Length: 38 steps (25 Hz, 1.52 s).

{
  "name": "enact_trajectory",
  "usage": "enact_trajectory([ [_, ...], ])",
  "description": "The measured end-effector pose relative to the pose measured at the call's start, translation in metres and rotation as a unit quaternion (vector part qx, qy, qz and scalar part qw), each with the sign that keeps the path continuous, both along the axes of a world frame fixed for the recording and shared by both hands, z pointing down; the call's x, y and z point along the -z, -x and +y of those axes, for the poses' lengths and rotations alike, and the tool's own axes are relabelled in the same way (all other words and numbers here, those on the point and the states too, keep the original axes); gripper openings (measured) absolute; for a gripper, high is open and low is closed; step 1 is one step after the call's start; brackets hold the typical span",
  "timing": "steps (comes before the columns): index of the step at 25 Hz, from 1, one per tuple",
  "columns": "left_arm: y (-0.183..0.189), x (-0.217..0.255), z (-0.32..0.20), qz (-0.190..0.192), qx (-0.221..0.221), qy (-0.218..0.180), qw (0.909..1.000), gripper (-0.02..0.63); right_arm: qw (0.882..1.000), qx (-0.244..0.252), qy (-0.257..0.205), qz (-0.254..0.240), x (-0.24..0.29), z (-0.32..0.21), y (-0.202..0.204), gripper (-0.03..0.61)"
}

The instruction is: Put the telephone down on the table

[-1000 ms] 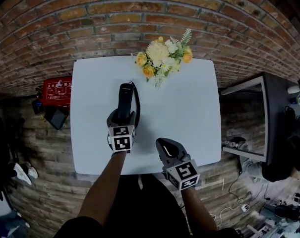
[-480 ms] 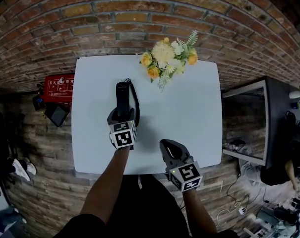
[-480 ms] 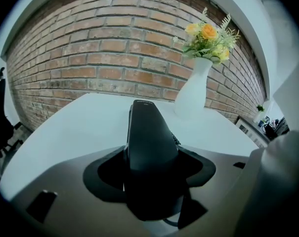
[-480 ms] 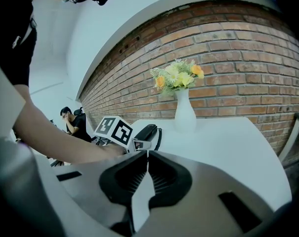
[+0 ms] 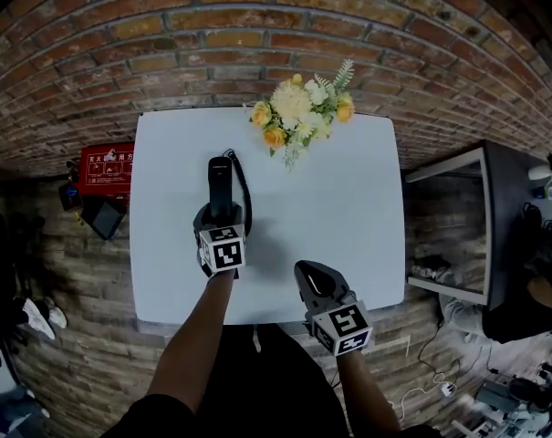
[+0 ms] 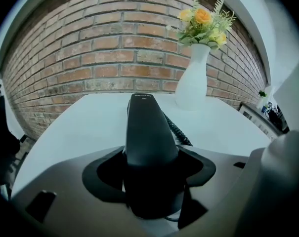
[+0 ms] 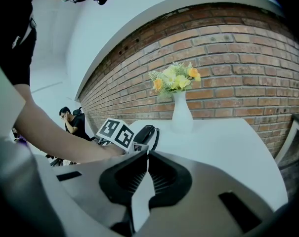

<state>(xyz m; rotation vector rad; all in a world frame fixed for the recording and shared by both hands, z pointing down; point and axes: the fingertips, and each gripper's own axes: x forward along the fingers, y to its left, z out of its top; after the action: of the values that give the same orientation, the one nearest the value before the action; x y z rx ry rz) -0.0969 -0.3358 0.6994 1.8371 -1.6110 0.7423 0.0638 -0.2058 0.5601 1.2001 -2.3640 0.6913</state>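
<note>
The black telephone handset (image 5: 221, 182) lies lengthwise over the white table (image 5: 348, 208), left of its middle, and its coiled cord (image 5: 244, 188) curves along its right side. My left gripper (image 5: 222, 217) is shut on the handset's near end. In the left gripper view the handset (image 6: 145, 132) fills the gap between the jaws and points toward the vase; I cannot tell whether it touches the tabletop. My right gripper (image 5: 308, 278) hovers at the table's near edge, shut with nothing in it. In the right gripper view the right gripper (image 7: 145, 158) faces the handset (image 7: 144, 133).
A white vase of yellow flowers (image 5: 298, 117) stands at the table's far edge against the brick wall. On the floor to the left sit a red box (image 5: 105, 167) and a black object (image 5: 103, 215). A dark desk (image 5: 508, 235) stands on the right. A seated person (image 7: 70, 122) shows far off.
My left gripper has drifted a little to the left and away from me with the handset still in it. The right gripper has hardly moved.
</note>
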Motion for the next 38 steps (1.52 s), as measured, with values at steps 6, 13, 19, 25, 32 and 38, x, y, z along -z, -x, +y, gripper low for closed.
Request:
enact_trajectory([
  [6,-0.002,-0.001,0.000,0.009,-0.009,-0.002,0.9999,0.324,1.000,-0.004,-0.004,0.003,0.002,0.006,-0.007,0.025],
  [13,0.006,0.009,0.007,-0.002,-0.011,-0.015,0.9998,0.370,1.000,0.000,-0.014,0.007,0.005,0.015,-0.016,0.025],
  [19,0.005,0.033,0.023,-0.008,-0.027,-0.037,0.9989,0.371,1.000,0.013,-0.028,-0.001,0.013,0.022,-0.015,0.025],
  [25,0.000,0.074,0.057,0.019,-0.033,-0.061,0.9974,0.293,0.998,0.031,-0.051,-0.006,0.029,0.032,-0.014,0.025],
  [32,-0.007,0.128,0.118,0.010,-0.056,-0.101,0.9932,0.039,0.995,0.028,-0.073,-0.061,0.055,0.053,-0.027,0.023],
  [38,-0.005,0.166,0.173,0.020,-0.059,-0.131,0.9895,0.014,0.992,0.047,-0.091,-0.073,0.070,0.077,-0.037,0.023],
])
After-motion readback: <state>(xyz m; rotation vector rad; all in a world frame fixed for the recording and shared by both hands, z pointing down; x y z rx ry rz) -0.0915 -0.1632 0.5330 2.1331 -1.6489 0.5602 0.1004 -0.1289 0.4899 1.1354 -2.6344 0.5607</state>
